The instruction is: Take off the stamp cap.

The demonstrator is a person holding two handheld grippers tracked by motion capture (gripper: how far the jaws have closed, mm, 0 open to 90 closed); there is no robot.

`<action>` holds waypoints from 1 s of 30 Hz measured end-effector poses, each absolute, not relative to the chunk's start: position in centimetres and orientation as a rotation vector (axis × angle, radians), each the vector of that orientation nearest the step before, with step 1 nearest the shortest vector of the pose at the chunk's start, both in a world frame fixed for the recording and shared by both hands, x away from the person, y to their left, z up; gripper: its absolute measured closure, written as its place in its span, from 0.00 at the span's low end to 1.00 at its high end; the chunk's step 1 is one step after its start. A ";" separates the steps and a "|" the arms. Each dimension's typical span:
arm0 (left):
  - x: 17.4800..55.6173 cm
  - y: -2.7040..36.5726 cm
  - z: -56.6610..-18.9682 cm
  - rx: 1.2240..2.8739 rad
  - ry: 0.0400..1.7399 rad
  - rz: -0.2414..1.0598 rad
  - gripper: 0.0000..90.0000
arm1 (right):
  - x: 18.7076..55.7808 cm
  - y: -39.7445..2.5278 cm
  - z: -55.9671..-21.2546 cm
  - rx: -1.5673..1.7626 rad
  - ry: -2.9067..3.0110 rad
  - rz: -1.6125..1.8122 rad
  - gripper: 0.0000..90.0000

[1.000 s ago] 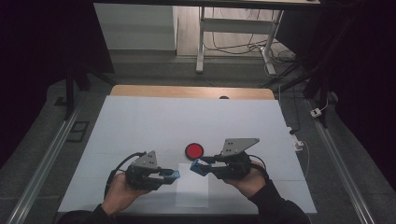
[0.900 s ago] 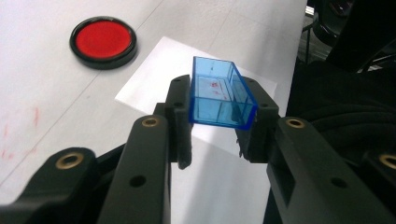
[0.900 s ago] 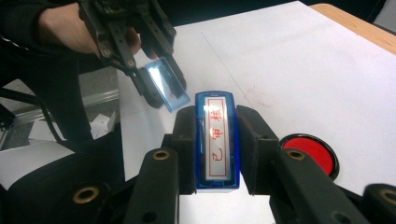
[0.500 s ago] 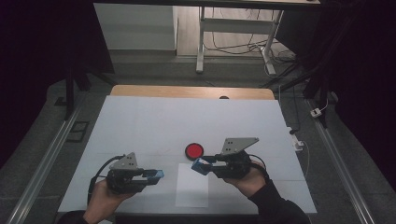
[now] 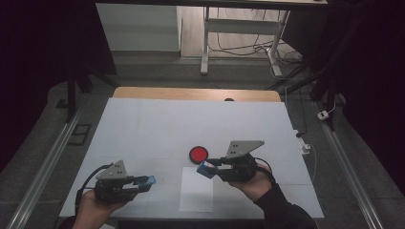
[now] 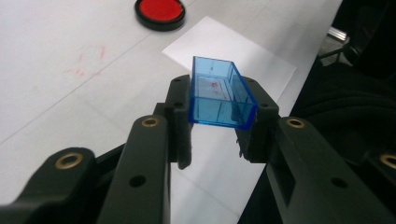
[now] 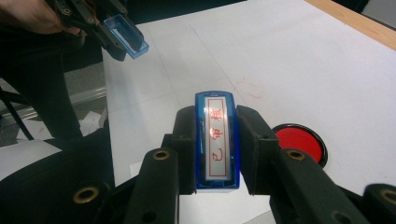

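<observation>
The left tongs (image 5: 149, 181) are clamped on a clear blue stamp cap (image 6: 220, 95), its open hollow turned up toward the camera in the left gripper view, with a faint red smear inside. In the high view they sit to the left of the white paper sheet (image 5: 197, 190), well apart from it, near the front edge of the desk (image 5: 143, 124). A second ago these tongs were just beside the sheet, nose to nose with the right ones; half a second ago they had already drawn back to the left, and now they lie a little farther left and nearer the person.

The right tongs (image 5: 206, 169) are closed on the blue stamp body (image 7: 215, 140), gripping its two long sides; its white face with red characters points at the camera in the right gripper view. They hang over the sheet's far edge, just short of the red ink pad (image 5: 198, 154), which lies beyond the sheet's far edge and close to it. The right tongs, the pad and the sheet have kept their places across all three moments.

In the right gripper view the cap (image 7: 126, 37) shows far off, above and left of the sheet.
</observation>
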State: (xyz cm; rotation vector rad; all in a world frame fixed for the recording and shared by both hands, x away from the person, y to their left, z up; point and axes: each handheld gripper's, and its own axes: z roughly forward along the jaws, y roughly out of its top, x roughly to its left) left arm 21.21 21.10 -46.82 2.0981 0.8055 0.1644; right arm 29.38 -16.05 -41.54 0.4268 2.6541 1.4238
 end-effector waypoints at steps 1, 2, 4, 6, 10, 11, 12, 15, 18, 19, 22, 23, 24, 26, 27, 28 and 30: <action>21.1 21.3 -46.9 2.096 0.814 0.171 0.75 | 29.4 -16.1 -41.6 0.432 2.653 1.419 0.78; 20.9 21.6 -46.9 2.092 0.826 0.176 0.75 | 29.4 -16.1 -41.6 0.433 2.658 1.416 0.78; 20.6 22.1 -47.1 2.079 0.852 0.178 0.75 | 29.5 -16.0 -41.6 0.443 2.655 1.416 0.78; 20.4 22.6 -47.1 2.071 0.873 0.186 0.75 | 29.5 -16.0 -41.7 0.451 2.650 1.411 0.78; 19.7 23.3 -47.3 2.070 0.902 0.207 0.75 | 29.6 -15.9 -41.8 0.461 2.647 1.404 0.78; 19.5 23.4 -47.3 2.068 0.912 0.213 0.75 | 29.6 -15.9 -41.9 0.464 2.646 1.402 0.78; 19.4 23.6 -47.3 2.069 0.917 0.215 0.75 | 29.6 -15.9 -41.9 0.467 2.646 1.395 0.78; 19.1 24.0 -47.4 2.064 0.931 0.229 0.75 | 29.7 -16.0 -41.9 0.479 2.646 1.389 0.78; 18.8 24.4 -47.5 2.058 0.943 0.232 0.75 | 29.7 -16.0 -42.0 0.486 2.645 1.382 0.78; 18.8 24.5 -47.5 2.056 0.946 0.232 0.75 | 29.7 -16.0 -42.0 0.487 2.646 1.380 0.78; 18.5 24.8 -47.6 2.055 0.958 0.236 0.75 | 29.8 -16.0 -42.0 0.487 2.645 1.375 0.78; 18.5 24.8 -47.6 2.055 0.961 0.236 0.75 | 29.8 -16.0 -42.0 0.486 2.645 1.373 0.78; 18.4 24.9 -47.6 2.054 0.964 0.237 0.75 | 29.8 -16.1 -42.0 0.488 2.645 1.371 0.78; 18.3 25.0 -47.6 2.053 0.971 0.236 0.75 | 29.8 -16.1 -42.1 0.491 2.644 1.364 0.78; 18.3 25.1 -47.6 2.048 0.973 0.238 0.75 | 29.9 -16.1 -42.1 0.492 2.645 1.367 0.78; 18.3 25.1 -47.6 2.050 0.974 0.240 0.75 | 29.9 -16.1 -42.2 0.494 2.646 1.365 0.78; 18.2 25.1 -47.6 2.051 0.981 0.240 0.75 | 29.9 -16.1 -42.2 0.498 2.646 1.363 0.78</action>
